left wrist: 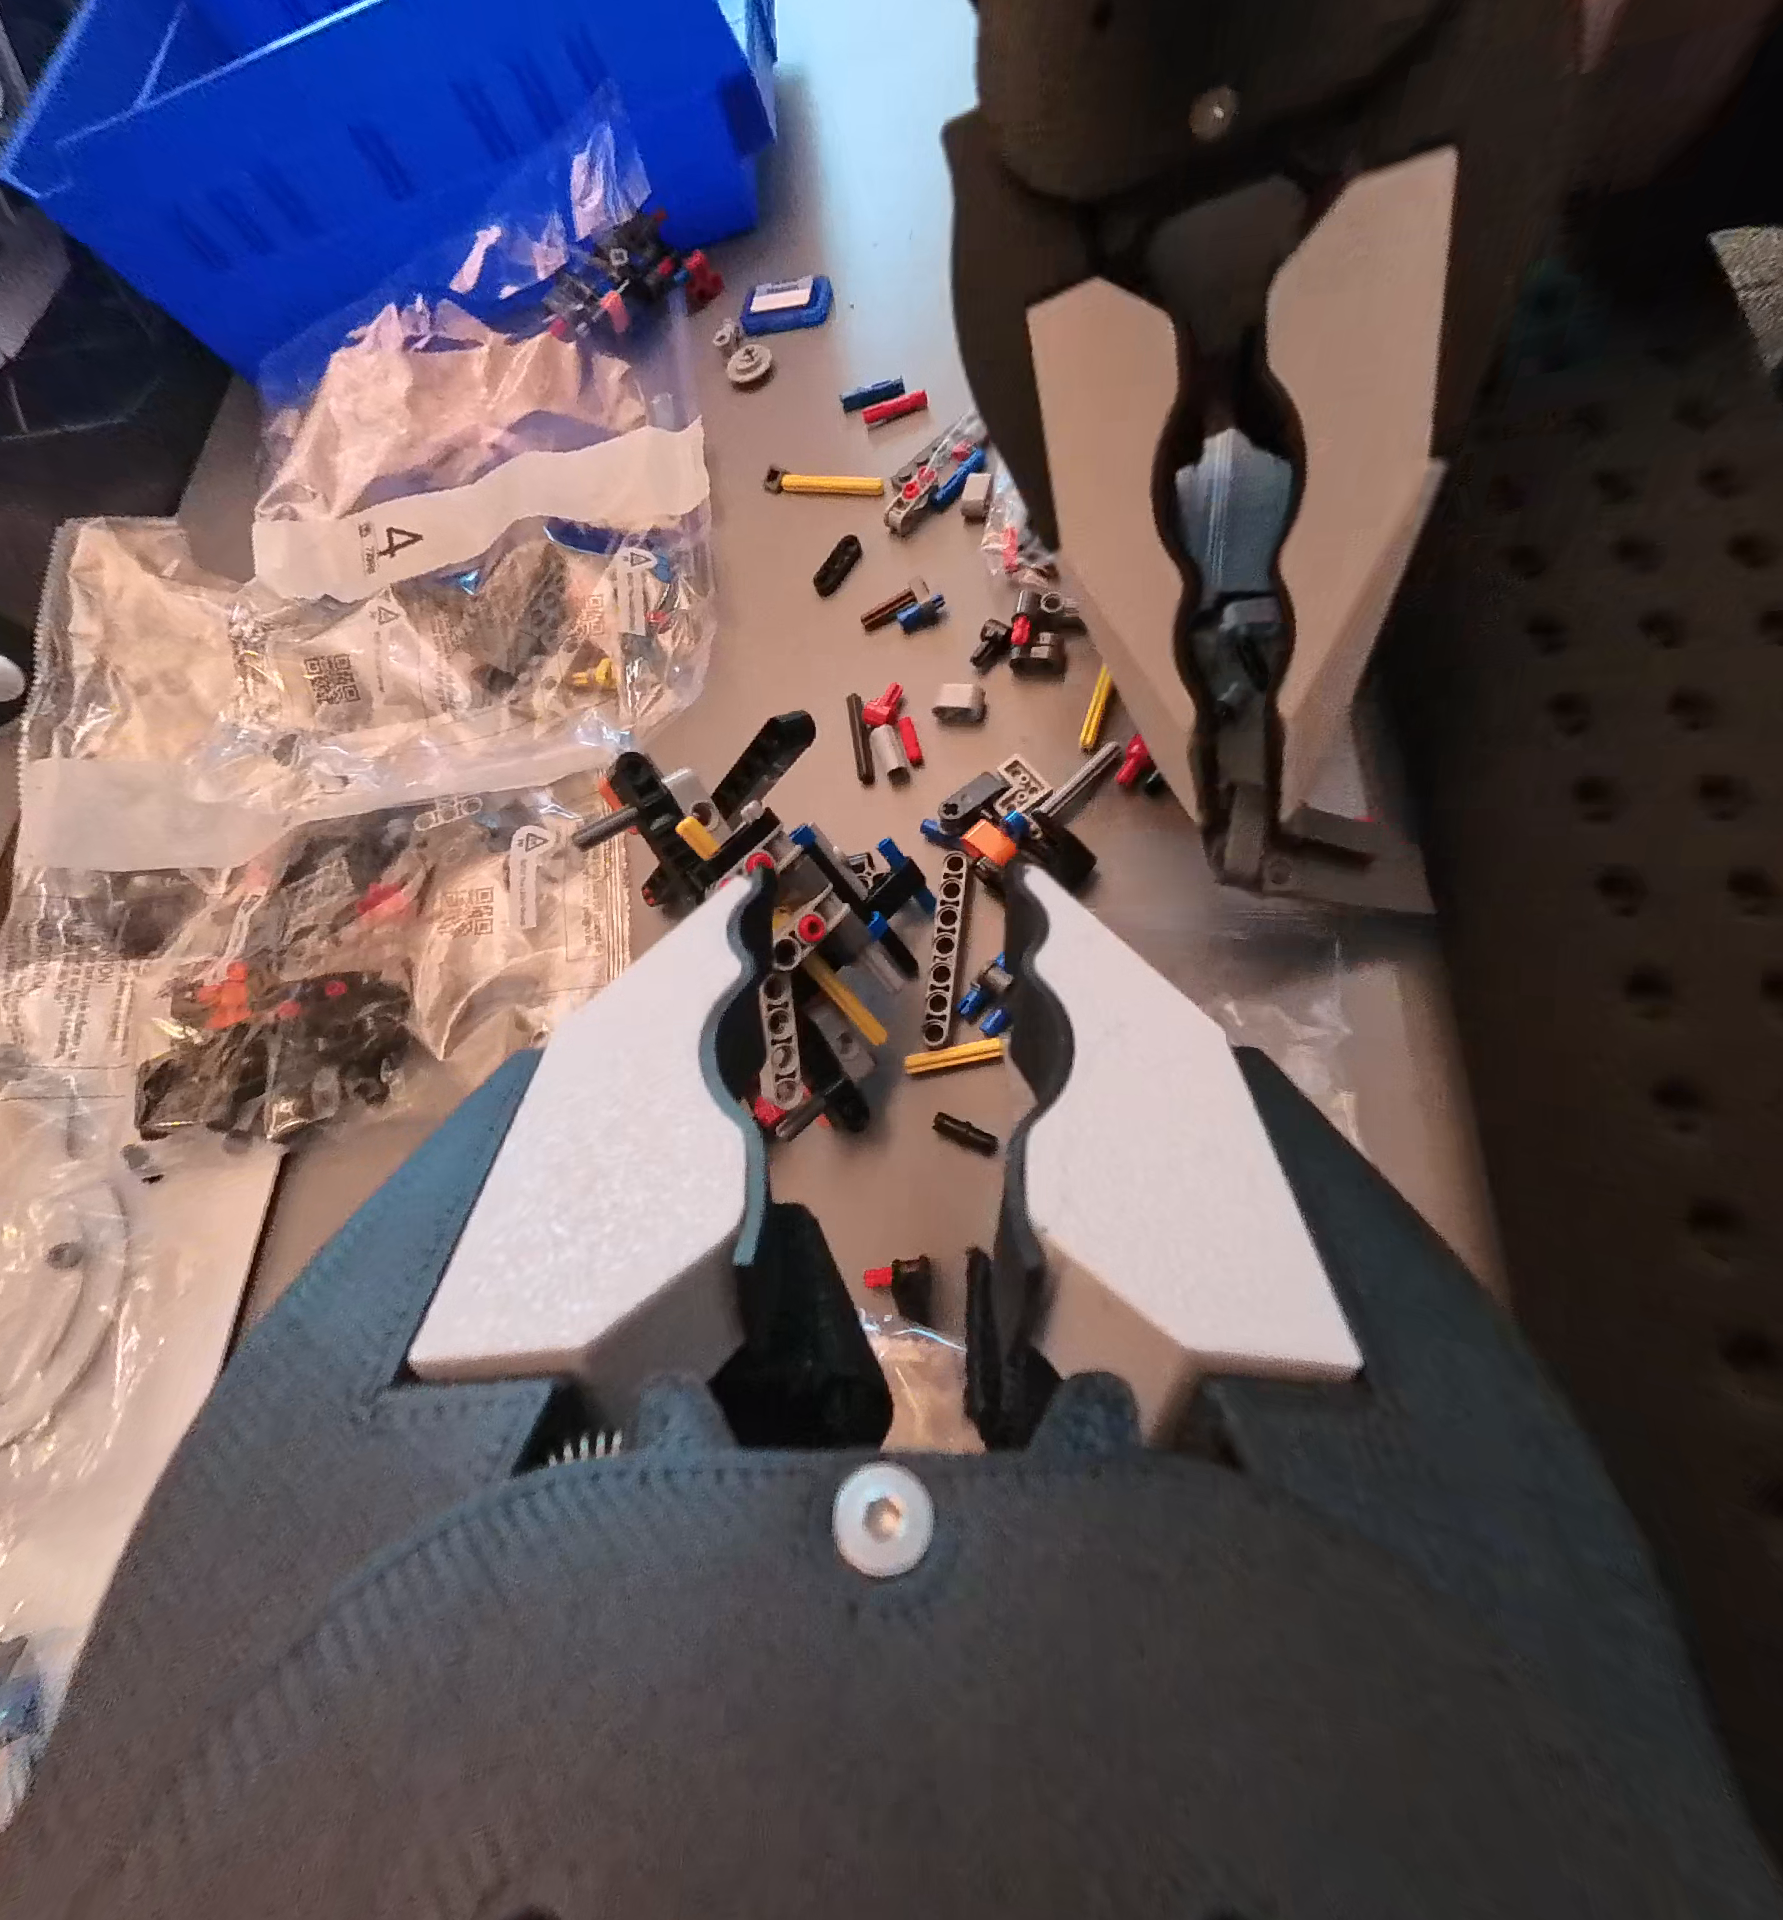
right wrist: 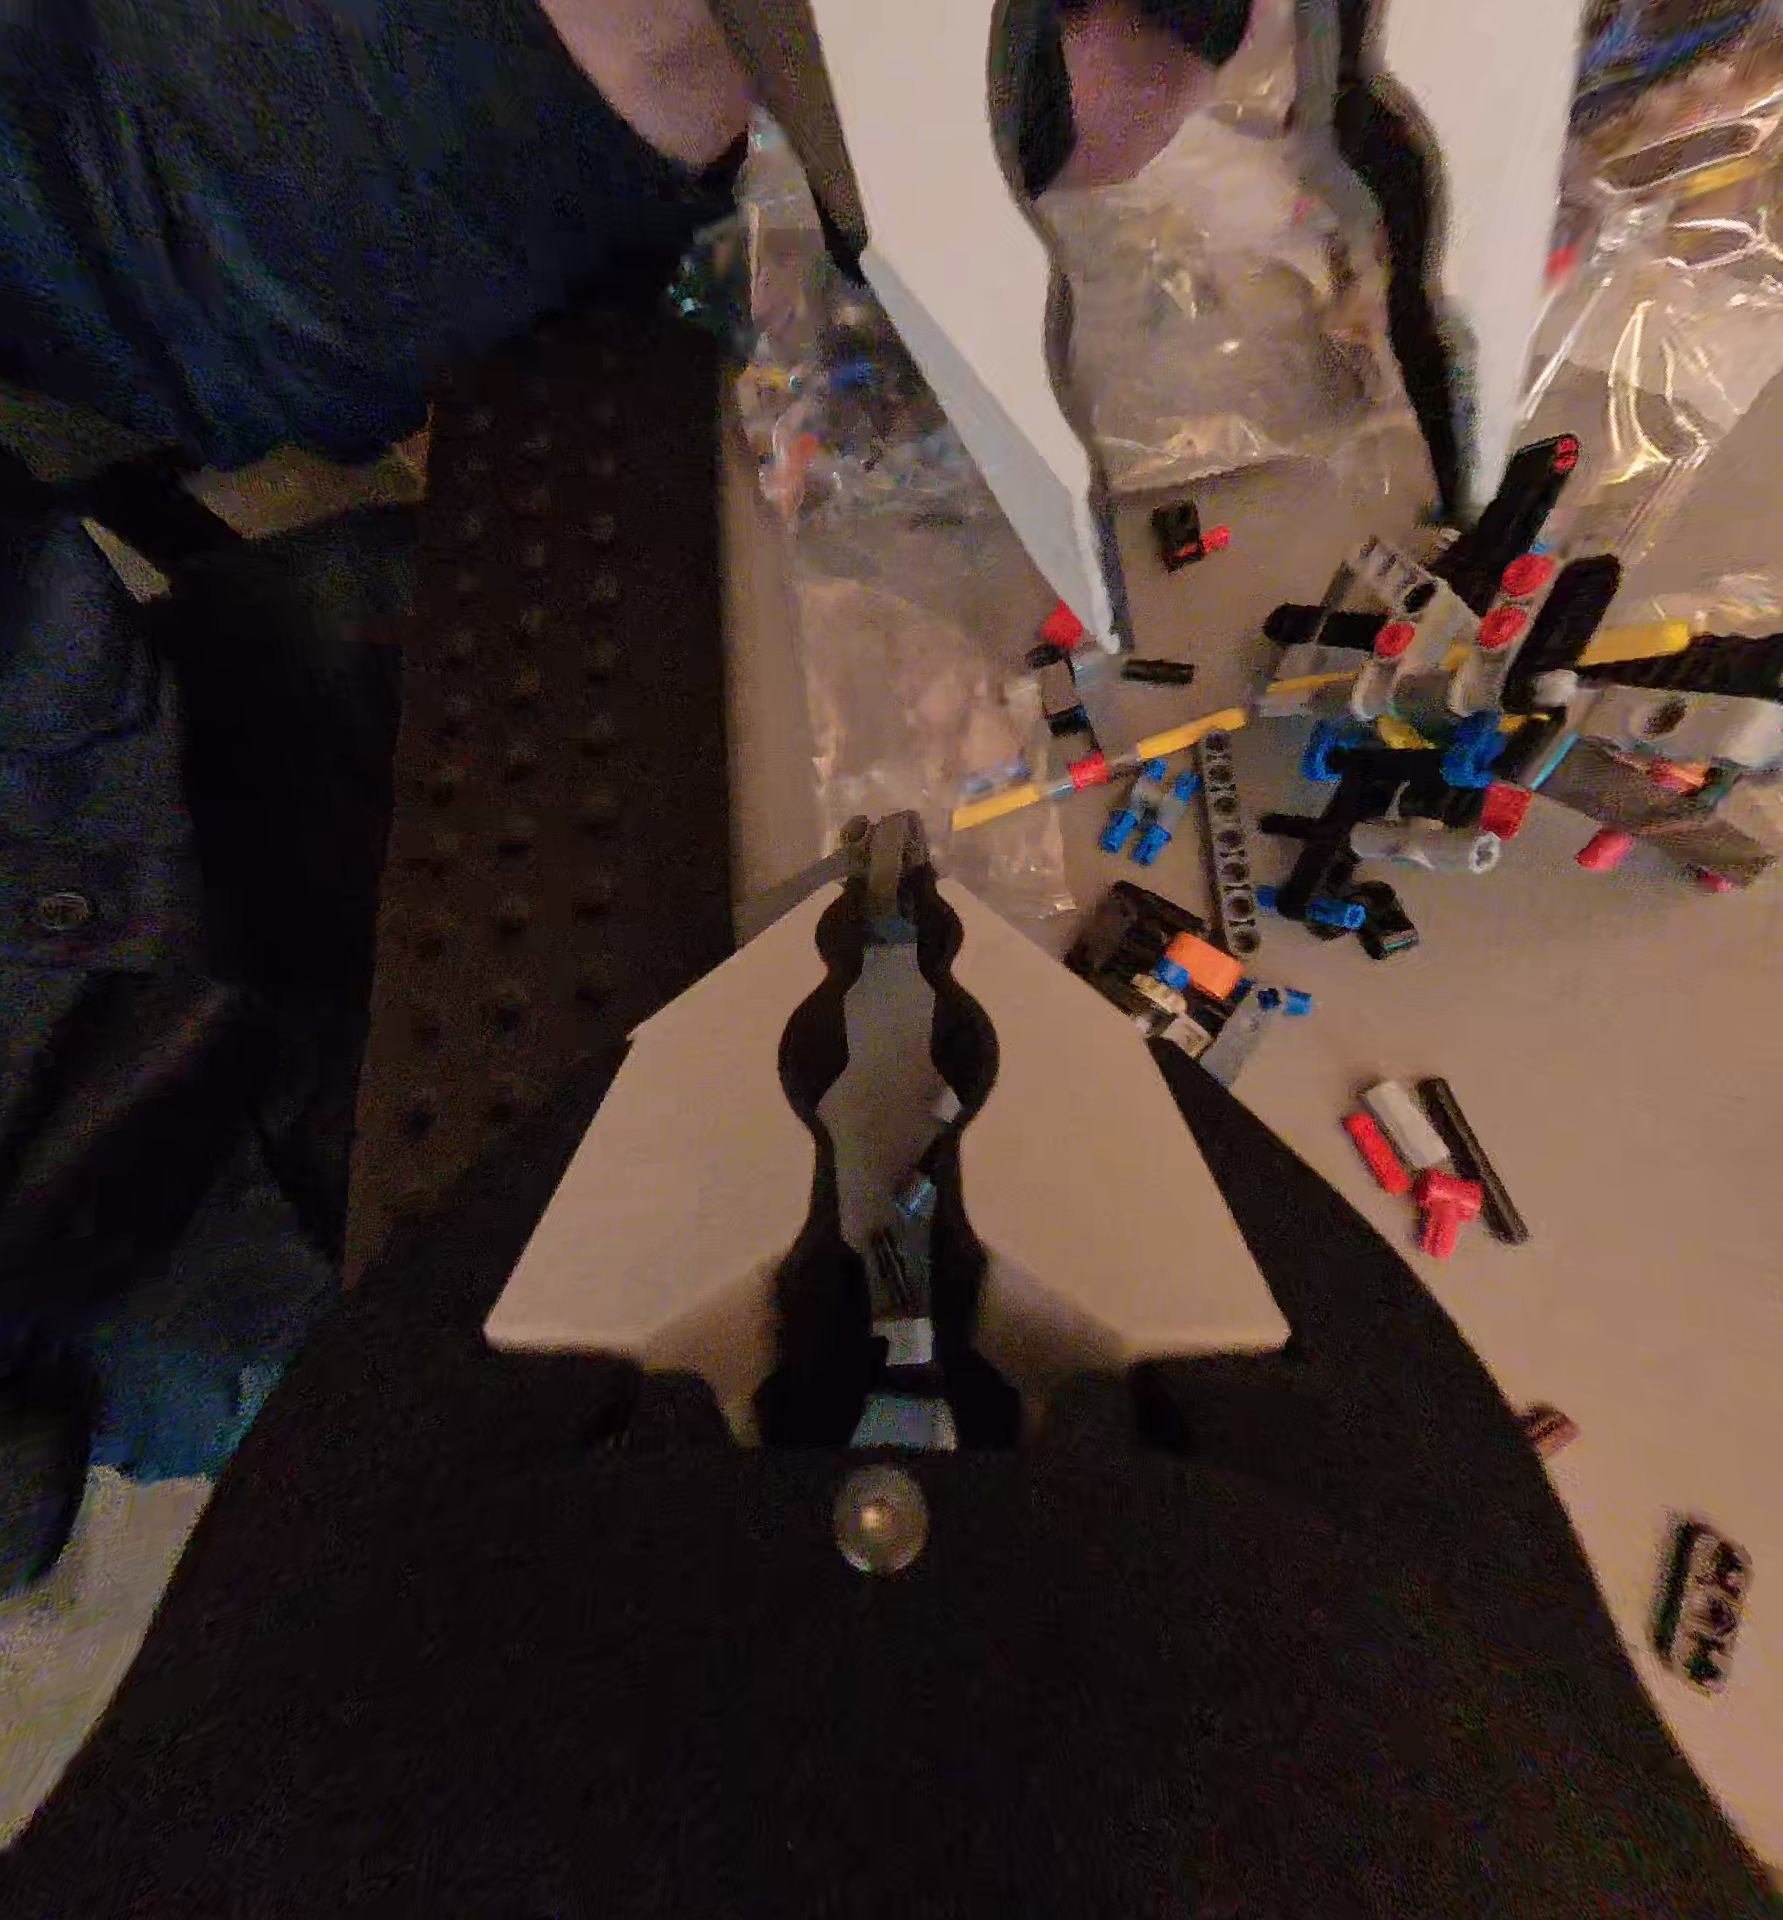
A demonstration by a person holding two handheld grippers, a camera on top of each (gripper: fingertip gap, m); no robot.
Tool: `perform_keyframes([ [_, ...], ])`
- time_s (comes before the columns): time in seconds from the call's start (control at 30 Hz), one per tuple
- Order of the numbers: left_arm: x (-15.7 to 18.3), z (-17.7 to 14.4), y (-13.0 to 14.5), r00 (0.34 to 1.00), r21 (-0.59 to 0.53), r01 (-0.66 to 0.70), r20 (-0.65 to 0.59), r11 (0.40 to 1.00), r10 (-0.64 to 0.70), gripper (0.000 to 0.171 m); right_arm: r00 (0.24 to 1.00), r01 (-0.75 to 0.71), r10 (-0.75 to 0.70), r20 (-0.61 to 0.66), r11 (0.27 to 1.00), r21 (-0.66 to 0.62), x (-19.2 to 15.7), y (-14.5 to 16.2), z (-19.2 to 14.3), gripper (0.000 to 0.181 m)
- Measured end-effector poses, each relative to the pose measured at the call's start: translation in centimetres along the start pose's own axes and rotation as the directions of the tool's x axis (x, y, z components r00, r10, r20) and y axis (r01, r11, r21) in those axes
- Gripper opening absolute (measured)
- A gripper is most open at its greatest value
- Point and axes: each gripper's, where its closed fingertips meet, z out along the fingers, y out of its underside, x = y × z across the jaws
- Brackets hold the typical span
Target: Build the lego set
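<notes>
One partly built Technic assembly (left wrist: 814,935) lies on the tabletop (left wrist: 1230,987) between my spread left hand-held gripper (left wrist: 882,883); my right hand-held gripper (right wrist: 882,862) pinches a grey piece (right wrist: 882,997). Many loose pins (left wrist: 892,405), sealed bags (left wrist: 471,582) remain.

Blue bin (left wrist: 388,156) far left; dark perforated board (left wrist: 1676,935) right.
</notes>
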Motion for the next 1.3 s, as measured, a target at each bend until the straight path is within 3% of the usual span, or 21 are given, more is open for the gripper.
perform_keyframes([
  [0.07,0.1,0.1,0.1,1.0,-0.006,0.002,-0.005,1.0,-0.002,0.044,0.997,-0.06,0.058,0.049,0.998,0.028,-0.1,0.0,-0.8,0.007],
  [0.17,0.1,0.5,0.7,1.0,-0.035,-0.002,-0.007,0.999,0.001,0.044,0.997,-0.06,0.059,-0.048,0.998,-0.01,1.4,1.1,-2.1,0.007],
  [0.37,0.3,0.8,0.8,1.0,-0.038,0.0,-0.019,0.999,-0.001,0.043,0.976,-0.063,0.092,-0.198,0.987,0.148,4.1,-0.2,-6.6,0.005],
  [0.57,-1.3,-0.1,0.5,0.999,-0.005,0.029,0.044,1.0,-0.029,0.047,0.949,-0.075,0.134,-0.286,0.975,0.208,6.1,0.0,-8.7,0.005],
  [0.7,-3.8,-2.3,0.1,0.987,0.038,0.051,0.148,0.998,-0.056,0.05,0.923,-0.036,0.111,-0.368,0.978,0.205,7.8,0.3,-8.8,0.005],
  [0.9,-6.4,-7.5,-0.2,0.95,0.118,0.09,0.286,0.989,-0.121,0.053,0.928,-0.055,0.145,-0.344,0.964,0.259,8.4,0.8,-8.8,0.005],
  [1.07,-6.3,-9.2,4.0,0.946,-0.053,0.164,0.291,0.985,-0.142,0.055,0.914,-0.055,0.153,-0.375,0.964,0.261,9.2,1.3,-9.1,0.005],
  [1.2,-4.4,-10.6,7.9,0.949,-0.163,0.247,0.242,0.955,-0.204,0.068,0.916,-0.052,0.147,-0.374,0.966,0.253,9.3,1.6,-8.9,0.005],
  [1.3,-2.5,-9.4,9.6,0.942,-0.245,0.318,0.19,0.916,-0.276,0.089,0.923,-0.036,0.133,-0.361,0.964,0.264,9.0,1.2,-8.8,0.005],
])
